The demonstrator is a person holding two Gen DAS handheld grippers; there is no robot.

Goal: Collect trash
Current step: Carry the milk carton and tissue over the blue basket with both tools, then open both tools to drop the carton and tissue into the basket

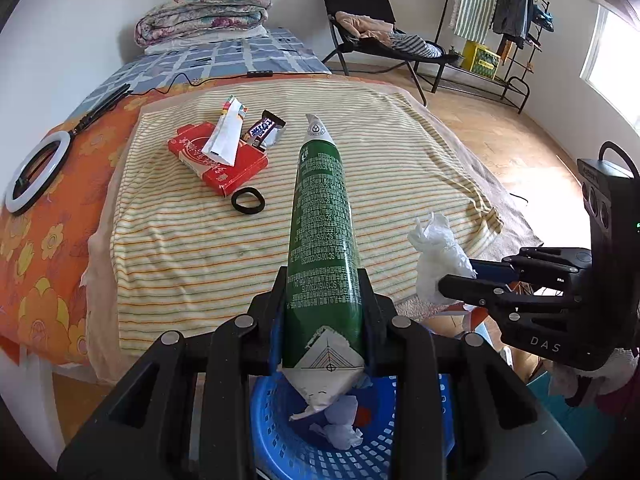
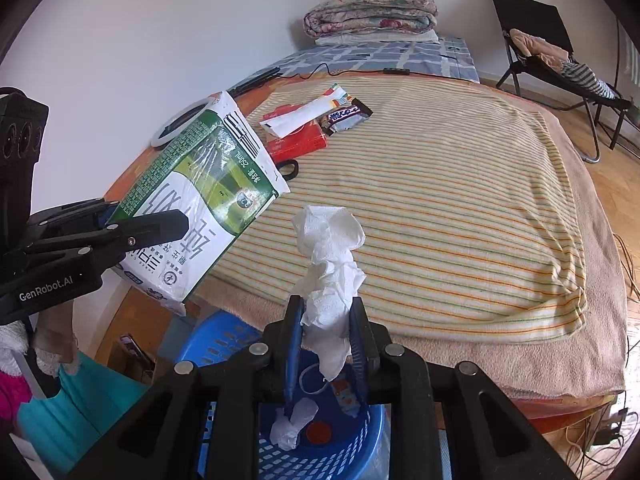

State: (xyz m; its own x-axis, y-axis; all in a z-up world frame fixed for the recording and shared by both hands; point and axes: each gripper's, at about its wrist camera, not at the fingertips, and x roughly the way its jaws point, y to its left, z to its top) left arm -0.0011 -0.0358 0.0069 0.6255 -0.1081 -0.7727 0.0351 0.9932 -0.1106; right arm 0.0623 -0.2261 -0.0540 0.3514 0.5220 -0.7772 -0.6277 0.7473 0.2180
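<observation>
My left gripper [image 1: 324, 300] is shut on a green-and-white milk carton [image 1: 322, 224], which it holds above the blue mesh basket [image 1: 280, 432]; the same carton [image 2: 200, 208] shows at the left in the right wrist view. Just to the right, my right gripper [image 2: 326, 312] is shut on a crumpled white tissue [image 2: 330, 264], also over the basket [image 2: 224, 340]. The tissue [image 1: 438, 256] appears at the right in the left wrist view too. Crumpled paper and a wrapper lie inside the basket. On the striped bed cover [image 1: 200, 248] lie a red box [image 1: 220, 160], a white wrapper [image 1: 226, 132] and a candy bar wrapper [image 1: 266, 130].
A black hair tie [image 1: 248, 200] lies by the red box. A ring light [image 1: 36, 176] and its cable rest on the orange sheet at the left. Folded quilts [image 1: 204, 12] sit at the bed's head. A folding chair [image 1: 372, 32] and clothes rack [image 1: 500, 20] stand beyond on the wooden floor.
</observation>
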